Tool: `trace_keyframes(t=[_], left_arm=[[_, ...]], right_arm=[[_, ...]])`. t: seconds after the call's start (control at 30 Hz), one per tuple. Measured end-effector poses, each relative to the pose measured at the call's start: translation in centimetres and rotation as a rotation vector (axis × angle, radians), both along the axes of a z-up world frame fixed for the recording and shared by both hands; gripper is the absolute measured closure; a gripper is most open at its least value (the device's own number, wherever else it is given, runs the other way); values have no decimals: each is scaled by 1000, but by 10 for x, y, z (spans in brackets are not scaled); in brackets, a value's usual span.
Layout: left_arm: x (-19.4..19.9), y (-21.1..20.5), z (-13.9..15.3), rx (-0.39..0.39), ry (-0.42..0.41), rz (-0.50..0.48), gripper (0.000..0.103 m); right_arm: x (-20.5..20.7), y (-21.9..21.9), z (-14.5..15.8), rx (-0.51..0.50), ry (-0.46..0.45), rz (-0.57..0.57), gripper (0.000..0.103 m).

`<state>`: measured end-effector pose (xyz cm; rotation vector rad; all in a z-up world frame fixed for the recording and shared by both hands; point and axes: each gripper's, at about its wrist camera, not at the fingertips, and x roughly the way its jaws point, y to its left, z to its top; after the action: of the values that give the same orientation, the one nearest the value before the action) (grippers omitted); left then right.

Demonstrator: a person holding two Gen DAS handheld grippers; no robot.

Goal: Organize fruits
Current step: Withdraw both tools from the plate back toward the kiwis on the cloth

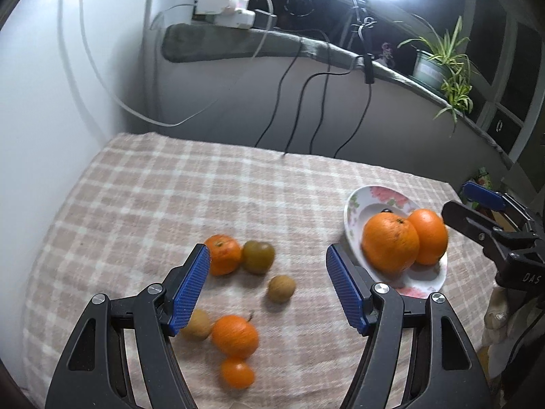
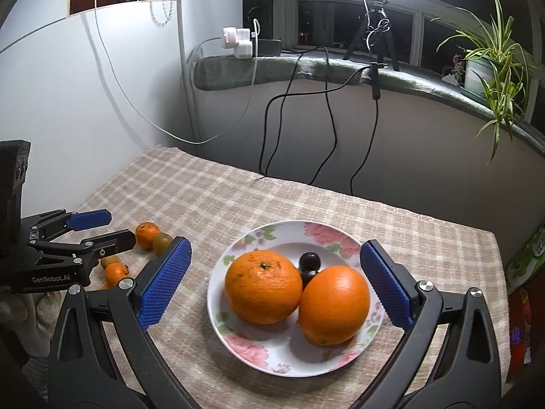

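Oranges (image 2: 296, 293) on plate (image 2: 238, 344) between open right claw (image 2: 274, 289) pads.

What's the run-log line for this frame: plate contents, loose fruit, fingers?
plate: two oranges, one dark fruit | cloth: six small fruits loose | left gripper: open, empty | right gripper: open, empty

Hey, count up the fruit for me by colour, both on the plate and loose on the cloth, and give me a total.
Orange: 5, namely two big oranges on the plate and three smaller ones on the cloth
Greenish: 1
Tan-brown: 2
Dark, near black: 1 on the plate
Total: 9
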<state>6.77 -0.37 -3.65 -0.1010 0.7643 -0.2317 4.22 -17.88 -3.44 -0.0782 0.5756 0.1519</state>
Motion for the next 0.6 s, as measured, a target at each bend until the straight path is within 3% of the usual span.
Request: trace_keyframes(t=[0.13, 0.23, 0.6], left_arm=[[-4, 13, -4, 30, 11, 31, 32], [-10, 22, -7, 62, 14, 51, 25], [-33, 49, -21, 122, 40, 88, 25]], right_arm=[[0, 8, -2, -4, 4, 14, 2], [0, 13, -4, -1, 9, 29, 2], [-5, 41, -16, 28, 32, 160, 2]])
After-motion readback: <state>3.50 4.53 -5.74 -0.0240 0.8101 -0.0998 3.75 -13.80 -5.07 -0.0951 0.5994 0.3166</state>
